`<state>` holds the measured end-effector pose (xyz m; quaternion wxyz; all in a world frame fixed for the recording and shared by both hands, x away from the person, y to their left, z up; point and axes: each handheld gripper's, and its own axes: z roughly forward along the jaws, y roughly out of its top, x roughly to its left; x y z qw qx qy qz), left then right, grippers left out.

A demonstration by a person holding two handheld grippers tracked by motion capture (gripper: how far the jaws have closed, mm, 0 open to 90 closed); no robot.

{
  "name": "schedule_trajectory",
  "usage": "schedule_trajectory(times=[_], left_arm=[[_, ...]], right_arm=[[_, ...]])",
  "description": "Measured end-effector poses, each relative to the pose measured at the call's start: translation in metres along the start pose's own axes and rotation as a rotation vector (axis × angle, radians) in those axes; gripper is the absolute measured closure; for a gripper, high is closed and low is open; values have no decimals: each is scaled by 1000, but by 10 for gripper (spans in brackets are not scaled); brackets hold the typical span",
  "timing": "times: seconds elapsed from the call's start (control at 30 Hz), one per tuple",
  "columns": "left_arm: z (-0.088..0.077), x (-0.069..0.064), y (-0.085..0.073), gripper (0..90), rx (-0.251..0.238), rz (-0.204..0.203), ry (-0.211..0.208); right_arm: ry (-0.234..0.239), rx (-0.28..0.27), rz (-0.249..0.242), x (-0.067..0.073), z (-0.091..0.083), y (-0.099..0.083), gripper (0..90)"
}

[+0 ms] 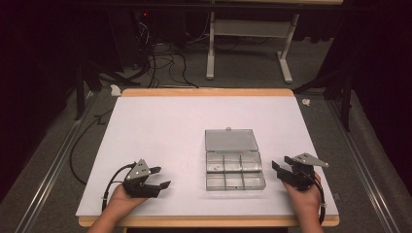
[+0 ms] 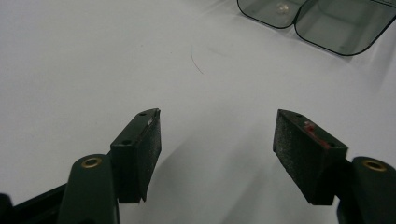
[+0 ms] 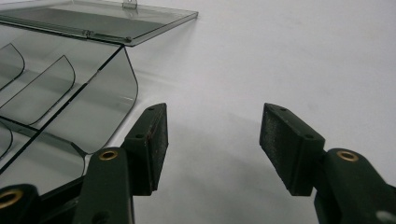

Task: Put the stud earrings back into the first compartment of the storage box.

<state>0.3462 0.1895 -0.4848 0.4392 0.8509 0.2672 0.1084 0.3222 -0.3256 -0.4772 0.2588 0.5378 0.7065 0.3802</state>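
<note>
In the high view a white table (image 1: 160,131) with a wooden edge takes up the middle of the frame, and a clear plastic compartment box (image 1: 235,167) lies on it, right of centre and toward the lower part of the picture. Its lid (image 1: 230,140) is swung fully open and lies flat on the table on the far side of the tray. The tray is split into two rows of three compartments.

The left gripper (image 1: 158,177) sits at the lower left of the high view, held in the person's left hand (image 1: 122,199), resting low over the table with its jaws spread apart and pointing toward the right of the frame. Nothing is between them. In the left gripper view the same gripper (image 2: 217,154) shows its two black jaws wide apart over bare white surface, with two rounded compartment corners of the box (image 2: 322,21) in the upper right of the frame; a small pale object lies in one of them, too small to identify.

The right gripper (image 1: 282,167) is at the lower right of the high view, just beside the right end of the box, held by the right hand (image 1: 305,196). Its jaws are also parted and empty. In the right gripper view this gripper (image 3: 214,140) has its jaws wide apart, the box (image 3: 70,107) filling the left of the frame, close to one jaw, and the open lid (image 3: 107,21) at the upper left.

Beyond the table, at the top of the high view, cables (image 1: 165,63) lie on the grey floor beside a white table frame (image 1: 248,43).
</note>
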Motion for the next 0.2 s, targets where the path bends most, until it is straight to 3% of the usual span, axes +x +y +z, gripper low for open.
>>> schedule_trajectory(times=[0.2], left_arm=[[0,0,0,328,-3,4,-4]], right_arm=[[-11,13,-13,2,1,0,427]])
